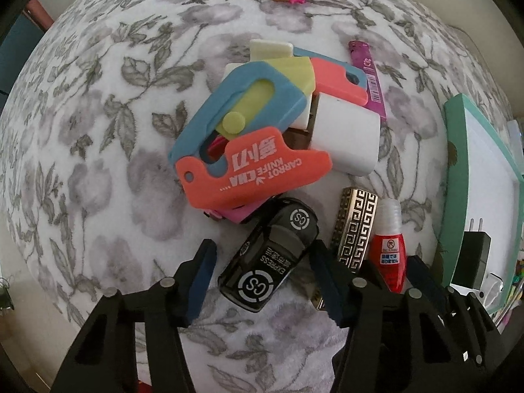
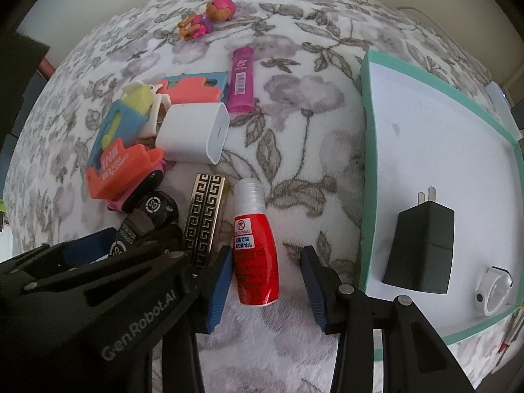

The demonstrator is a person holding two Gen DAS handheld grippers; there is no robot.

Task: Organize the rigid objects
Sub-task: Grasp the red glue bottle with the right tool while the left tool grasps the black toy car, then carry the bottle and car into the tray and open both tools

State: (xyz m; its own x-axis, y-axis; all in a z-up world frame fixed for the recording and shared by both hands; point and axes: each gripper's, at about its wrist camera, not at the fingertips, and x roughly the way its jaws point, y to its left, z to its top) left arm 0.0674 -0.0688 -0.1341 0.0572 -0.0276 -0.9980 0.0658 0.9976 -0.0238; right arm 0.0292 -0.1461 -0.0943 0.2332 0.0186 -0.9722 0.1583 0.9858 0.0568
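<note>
- Toy car (image 1: 271, 258), black, lies just beside the red bottle (image 2: 255, 245), beyond the patterned lighter (image 1: 355, 229); your left gripper (image 1: 262, 278) straddles it, jaws partly open, pads apparently not yet pressing.
- Your right gripper (image 2: 265, 281) brackets the red bottle loosely, one pad touching or nearly so, the other clear.
- The teal tray (image 2: 366, 163), on the bottle's far side, already holds a black charger (image 2: 421, 245), likely the destination.
- Everything rests on a floral fleece cover (image 2: 311, 104); pale wall behind.
</note>
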